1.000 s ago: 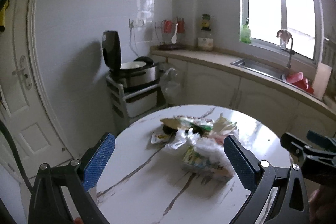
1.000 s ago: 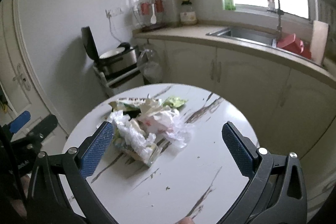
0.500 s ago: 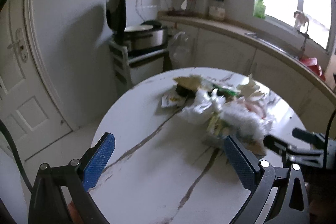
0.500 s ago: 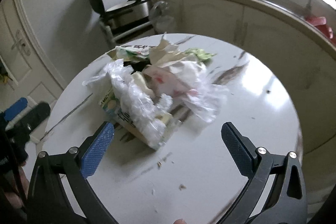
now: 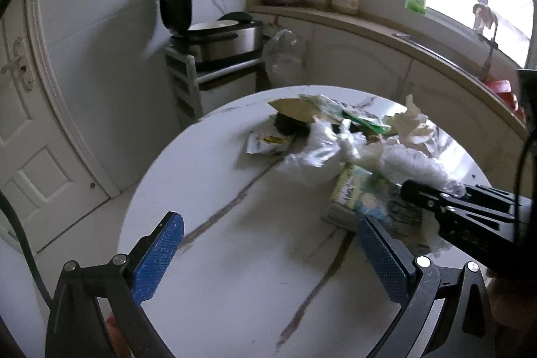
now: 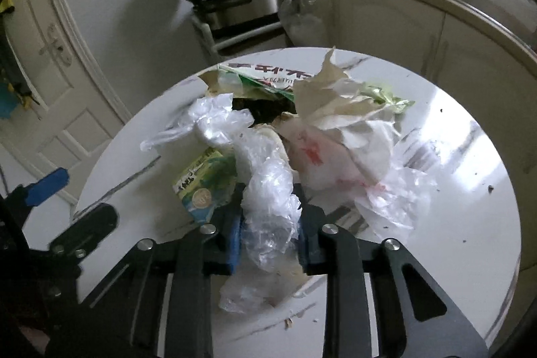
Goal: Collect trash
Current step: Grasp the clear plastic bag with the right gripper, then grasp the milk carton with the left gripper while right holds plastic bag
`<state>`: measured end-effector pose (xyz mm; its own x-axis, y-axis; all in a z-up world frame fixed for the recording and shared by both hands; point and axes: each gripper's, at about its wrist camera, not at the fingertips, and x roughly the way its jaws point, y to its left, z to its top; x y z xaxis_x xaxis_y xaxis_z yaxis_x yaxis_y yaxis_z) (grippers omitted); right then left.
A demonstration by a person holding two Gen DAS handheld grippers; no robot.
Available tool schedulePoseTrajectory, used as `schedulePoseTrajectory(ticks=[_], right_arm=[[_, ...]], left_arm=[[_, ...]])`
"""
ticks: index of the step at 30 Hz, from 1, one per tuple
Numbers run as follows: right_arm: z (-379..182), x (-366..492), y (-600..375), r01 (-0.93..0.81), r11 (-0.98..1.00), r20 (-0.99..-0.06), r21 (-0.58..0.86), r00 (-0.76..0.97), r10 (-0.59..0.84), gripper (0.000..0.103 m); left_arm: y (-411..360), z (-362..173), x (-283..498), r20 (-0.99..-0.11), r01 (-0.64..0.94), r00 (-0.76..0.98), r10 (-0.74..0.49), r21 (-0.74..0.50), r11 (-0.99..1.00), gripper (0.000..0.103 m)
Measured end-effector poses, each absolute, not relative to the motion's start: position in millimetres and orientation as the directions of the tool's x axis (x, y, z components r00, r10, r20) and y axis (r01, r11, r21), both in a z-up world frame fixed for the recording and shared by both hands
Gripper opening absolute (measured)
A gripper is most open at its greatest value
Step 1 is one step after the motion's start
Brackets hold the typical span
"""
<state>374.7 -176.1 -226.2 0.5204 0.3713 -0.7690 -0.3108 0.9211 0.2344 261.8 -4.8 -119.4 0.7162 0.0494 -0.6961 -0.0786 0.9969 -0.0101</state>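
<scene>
Closing since before, right gripper [image 6: 268, 240] clamps clear plastic [image 6: 268, 190] on the marble table [image 5: 235, 257]; left gripper [image 5: 268, 260] gapes.

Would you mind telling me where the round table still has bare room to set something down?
Bare marble lies on the table between the left gripper and the trash pile, and along the right rim, with only crumbs. The middle is crowded: clear plastic wrap held by the right gripper, a green carton, crumpled paper.
</scene>
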Motion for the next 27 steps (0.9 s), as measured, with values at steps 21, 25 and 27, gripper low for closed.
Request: schedulePoseTrajectory(ticks=[21,25,27], right_arm=[[-244,345,-296,-0.203,0.909,-0.724,0.365,0.552,0.414,0.022],[-247,348,-308,-0.204,0.901,-0.716,0.382,0.552,0.428,0.022],[-249,349,-311,-0.207,0.898,-0.713,0.387,0.551,0.434,0.022]], left_arm=[[-91,-141,318,-0.782,-0.140,0.623,0.019,-0.087,0.986,0.102],[-96,-151,336,-0.803,-0.220,0.595,0.022,-0.137,0.966,0.102],[-98,-153,342,-0.801,-0.235,0.598,0.029,-0.141,0.962,0.103]])
